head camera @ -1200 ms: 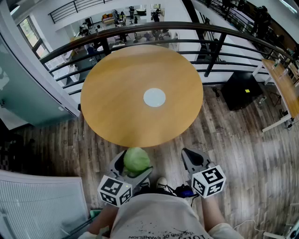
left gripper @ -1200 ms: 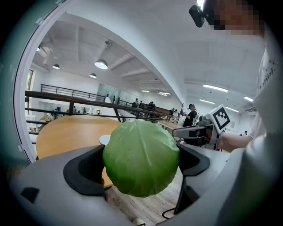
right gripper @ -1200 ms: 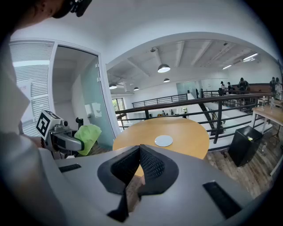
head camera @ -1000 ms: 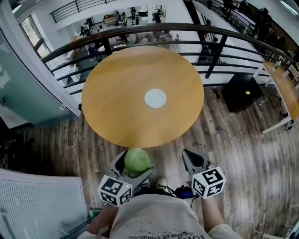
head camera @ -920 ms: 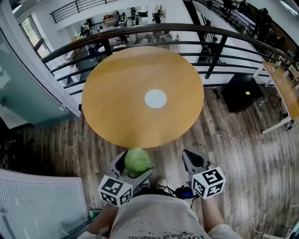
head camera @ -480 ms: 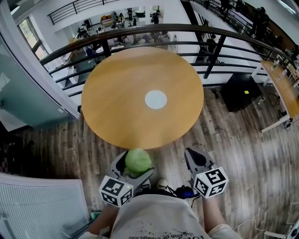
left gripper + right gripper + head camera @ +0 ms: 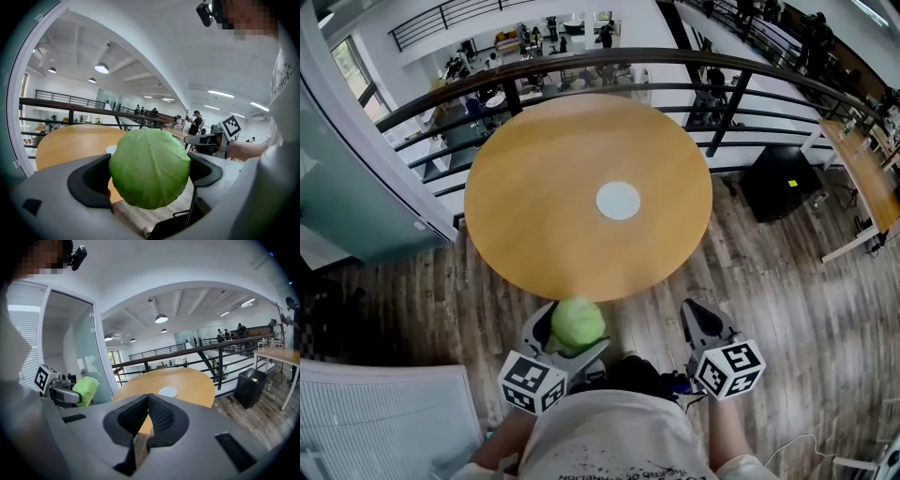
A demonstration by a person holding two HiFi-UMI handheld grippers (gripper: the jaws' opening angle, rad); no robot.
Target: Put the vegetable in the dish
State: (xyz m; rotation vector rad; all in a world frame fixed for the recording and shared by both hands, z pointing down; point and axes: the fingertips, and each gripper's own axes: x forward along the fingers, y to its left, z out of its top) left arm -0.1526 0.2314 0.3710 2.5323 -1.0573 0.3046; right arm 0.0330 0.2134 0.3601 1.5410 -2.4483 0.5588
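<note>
While the white dish [image 7: 618, 201] lies at the middle of the round bench [image 7: 534, 206], the green cabbage [image 7: 577, 323] sits clamped between the fingers of the left gripper [image 7: 150, 173], well apart from the dish, and the fingers of the right gripper [image 7: 148, 401] are clenched together

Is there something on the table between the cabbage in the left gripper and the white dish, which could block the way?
Nothing visible does. The left gripper holds the cabbage by the near edge of the table, and only bare wood lies between it and the dish at the table's middle.
</note>
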